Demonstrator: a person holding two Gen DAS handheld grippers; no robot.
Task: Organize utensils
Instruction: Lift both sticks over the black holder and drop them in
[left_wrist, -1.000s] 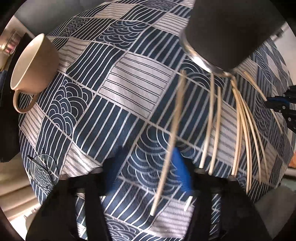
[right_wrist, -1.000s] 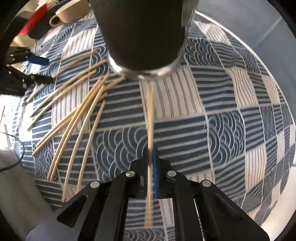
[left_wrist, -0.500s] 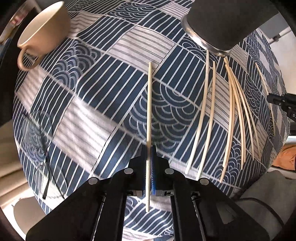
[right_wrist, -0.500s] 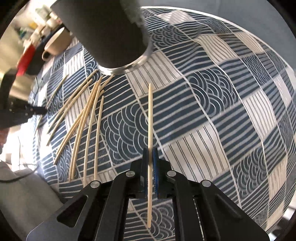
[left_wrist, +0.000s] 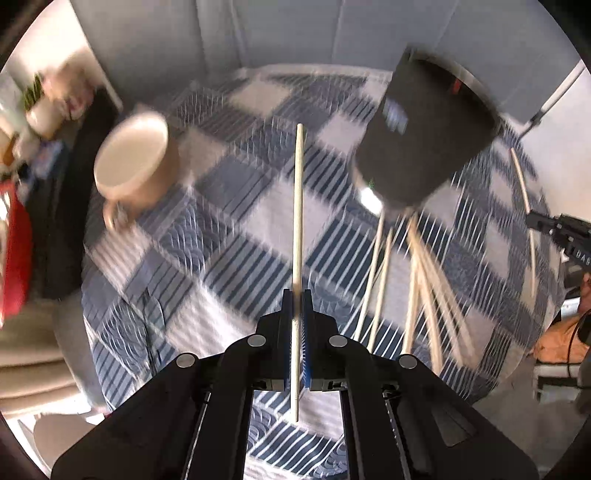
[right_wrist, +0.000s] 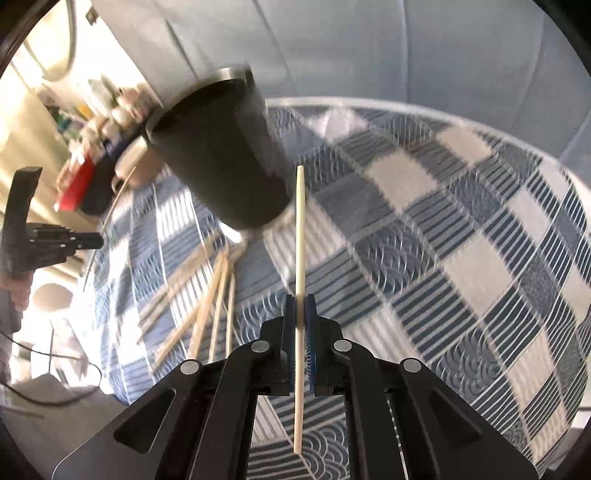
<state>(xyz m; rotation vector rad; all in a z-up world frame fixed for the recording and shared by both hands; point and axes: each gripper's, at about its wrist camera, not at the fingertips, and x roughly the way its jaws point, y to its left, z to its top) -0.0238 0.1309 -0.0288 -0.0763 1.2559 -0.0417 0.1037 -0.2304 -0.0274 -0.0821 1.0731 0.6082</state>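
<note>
Above patterned cloth (left_wrist: 236, 221), each hand-held gripper (left_wrist: 296, 299) (right_wrist: 300, 301) pinches one chopstick (left_wrist: 298, 206) (right_wrist: 300, 236) beside the tumbler (left_wrist: 424, 140).

A tumbler (left_wrist: 428, 136) stands on a worktop (left_wrist: 258, 206) covered by a cloth. A cup (left_wrist: 135, 162) sits well to its left. Loose chopsticks (left_wrist: 417, 288) fan out on the cloth in front of the tumbler. Each claw, left (left_wrist: 296, 306) and right (right_wrist: 301, 314), pinches one chopstick above the cloth.
</note>
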